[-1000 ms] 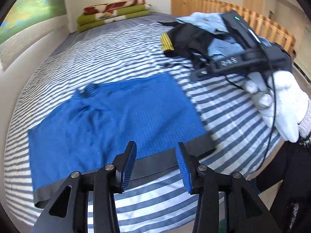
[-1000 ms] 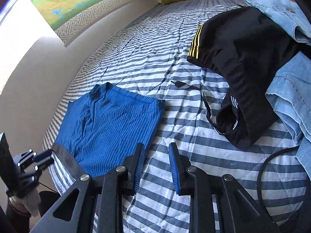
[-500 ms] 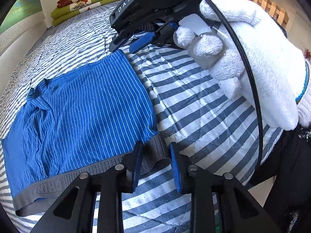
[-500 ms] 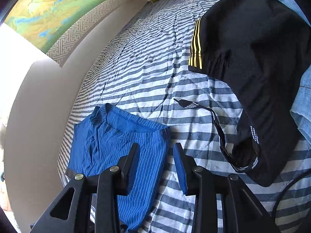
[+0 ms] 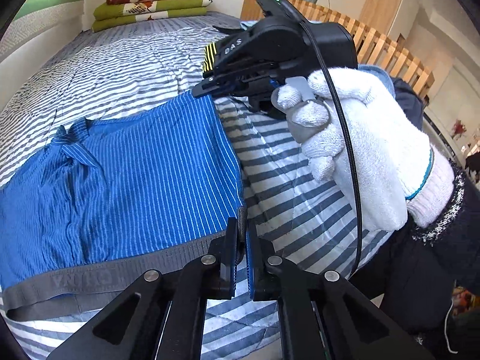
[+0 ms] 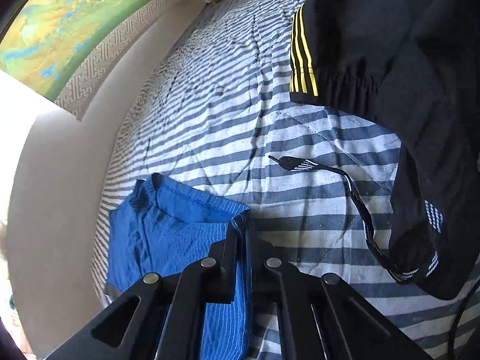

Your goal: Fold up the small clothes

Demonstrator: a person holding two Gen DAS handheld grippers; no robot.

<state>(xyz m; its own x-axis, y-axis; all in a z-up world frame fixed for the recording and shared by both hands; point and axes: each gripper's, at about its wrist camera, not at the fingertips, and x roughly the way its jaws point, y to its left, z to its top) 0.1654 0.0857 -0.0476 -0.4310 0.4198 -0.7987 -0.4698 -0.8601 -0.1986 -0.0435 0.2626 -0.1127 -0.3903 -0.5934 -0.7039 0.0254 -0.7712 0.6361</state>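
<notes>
Pinching blue striped shorts on the bed: left claw clenched on grey waistband corner, right claw on hem corner at 12 o'clock.

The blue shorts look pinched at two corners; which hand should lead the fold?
Neither clearly. The left gripper pinches the grey waistband corner of the blue shorts; the right gripper pinches the leg-hem corner on the same side. They would probably carry that edge over together.

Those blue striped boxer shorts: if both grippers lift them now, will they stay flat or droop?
The blue striped boxer shorts will probably droop between the two pinches; the thin knit already wrinkles. The grey waistband looks thicker, so likely sags less. Probably light.
</notes>
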